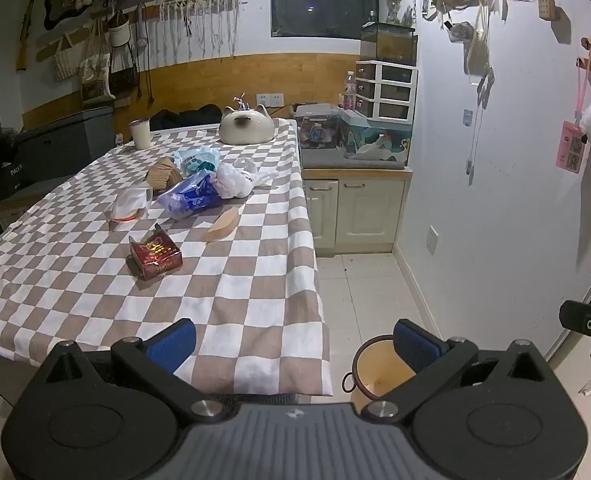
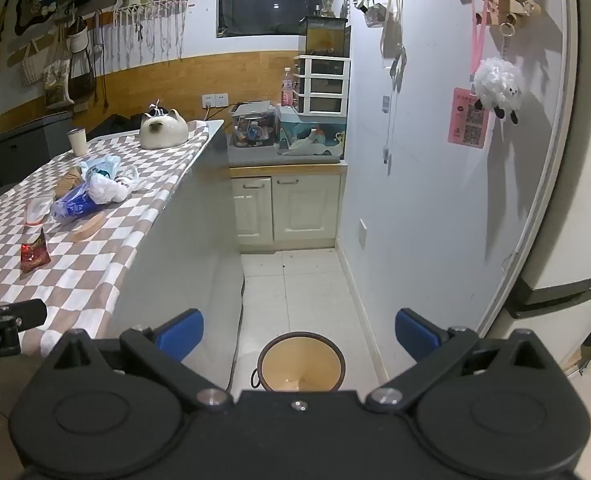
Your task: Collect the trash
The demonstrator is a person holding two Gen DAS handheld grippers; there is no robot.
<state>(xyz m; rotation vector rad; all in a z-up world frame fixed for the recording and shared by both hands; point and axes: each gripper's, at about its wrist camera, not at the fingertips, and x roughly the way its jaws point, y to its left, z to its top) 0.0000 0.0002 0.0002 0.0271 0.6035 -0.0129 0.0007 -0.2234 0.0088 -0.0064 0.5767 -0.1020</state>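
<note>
Left wrist view: left gripper [image 1: 293, 344] and right gripper [image 2: 299, 338] both hold their jaws released, empty. Trash on the table [image 1: 255, 300] lies at eleven o'clock; take the nearest red packet [image 1: 156, 258] first, then carry it to the bin [image 2: 301, 362] at five o'clock.

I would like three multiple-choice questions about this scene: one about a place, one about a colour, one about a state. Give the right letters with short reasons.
1. Where does the bin stand?
A. on the table
B. on the floor beside the table
C. on the cabinet

2. What colour is the small torn box nearest on the tablecloth?
A. red
B. green
C. yellow

3. How are the left hand-held gripper and the right hand-held gripper?
A. both open, empty
B. both shut on trash
C. one holds a cup

Answers: 1 B, it sits on the tiles below the table edge. 2 A, its faces are red. 3 A, the blue pads stand wide apart with nothing between.
</note>
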